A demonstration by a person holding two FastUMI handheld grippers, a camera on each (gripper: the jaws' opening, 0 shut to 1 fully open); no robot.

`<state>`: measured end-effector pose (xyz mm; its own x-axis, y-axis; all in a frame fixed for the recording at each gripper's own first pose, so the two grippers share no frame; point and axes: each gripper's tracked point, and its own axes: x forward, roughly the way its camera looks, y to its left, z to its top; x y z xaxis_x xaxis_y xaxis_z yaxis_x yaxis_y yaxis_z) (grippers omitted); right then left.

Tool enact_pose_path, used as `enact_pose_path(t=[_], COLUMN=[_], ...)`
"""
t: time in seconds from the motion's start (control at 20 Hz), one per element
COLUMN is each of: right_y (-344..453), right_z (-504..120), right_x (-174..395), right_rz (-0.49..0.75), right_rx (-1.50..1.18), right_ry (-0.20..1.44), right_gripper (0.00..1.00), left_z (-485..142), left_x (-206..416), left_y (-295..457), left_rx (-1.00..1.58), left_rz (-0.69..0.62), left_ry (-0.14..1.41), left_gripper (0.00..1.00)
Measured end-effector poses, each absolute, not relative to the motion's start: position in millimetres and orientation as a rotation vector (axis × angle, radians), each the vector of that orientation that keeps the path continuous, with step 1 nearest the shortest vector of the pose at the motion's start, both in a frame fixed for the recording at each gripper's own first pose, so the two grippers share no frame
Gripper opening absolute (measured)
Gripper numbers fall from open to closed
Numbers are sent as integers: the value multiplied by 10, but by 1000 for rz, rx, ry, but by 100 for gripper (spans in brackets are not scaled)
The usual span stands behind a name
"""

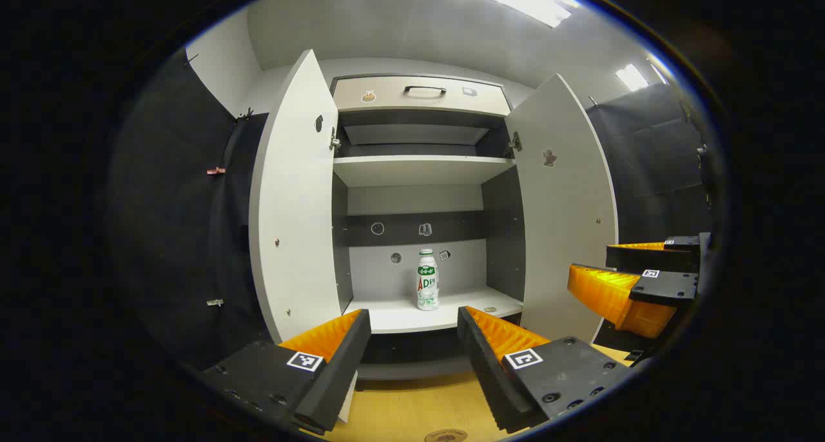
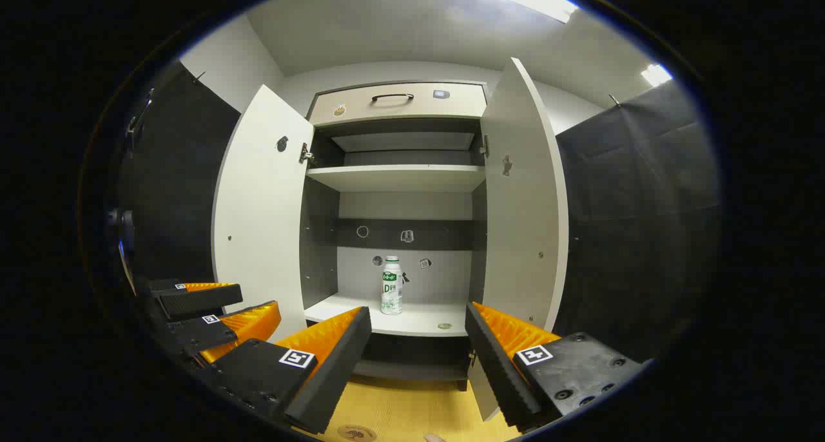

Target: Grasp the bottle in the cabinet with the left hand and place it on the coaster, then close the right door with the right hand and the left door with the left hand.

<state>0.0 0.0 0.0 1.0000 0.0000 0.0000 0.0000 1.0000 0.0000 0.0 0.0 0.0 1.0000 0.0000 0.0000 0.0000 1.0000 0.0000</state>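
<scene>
Straight ahead of both grippers stands the cabinet (image 1: pixel 419 171), well apart from them, with both doors swung wide. The left door (image 1: pixel 293 203) stands ahead and to the left of the left gripper (image 1: pixel 412 348), the right door (image 1: pixel 567 210) ahead and to its right. The left gripper's fingers are spread apart, holding nothing. The right gripper (image 2: pixel 417 345) has its fingers apart too, nothing between them. The bottle (image 1: pixel 427 279) stands upright on the cabinet's lower shelf (image 1: pixel 399 316), dead ahead between the left gripper's fingers in the left gripper view. Below the left gripper, on the wooden table (image 1: pixel 412 410), lies the edge of the coaster (image 1: pixel 446 435).
</scene>
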Motion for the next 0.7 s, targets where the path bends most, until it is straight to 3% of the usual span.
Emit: enact_pose_path(t=[0.7], right_y=[14], right_z=[-29], right_x=[47], right_rz=[1], right_rx=[-14], right_ry=[2], right_gripper=[98], left_z=[-26], left_x=[74], left_y=[13], left_rx=[-3], left_rz=[-10], left_ry=[-1], left_gripper=[86])
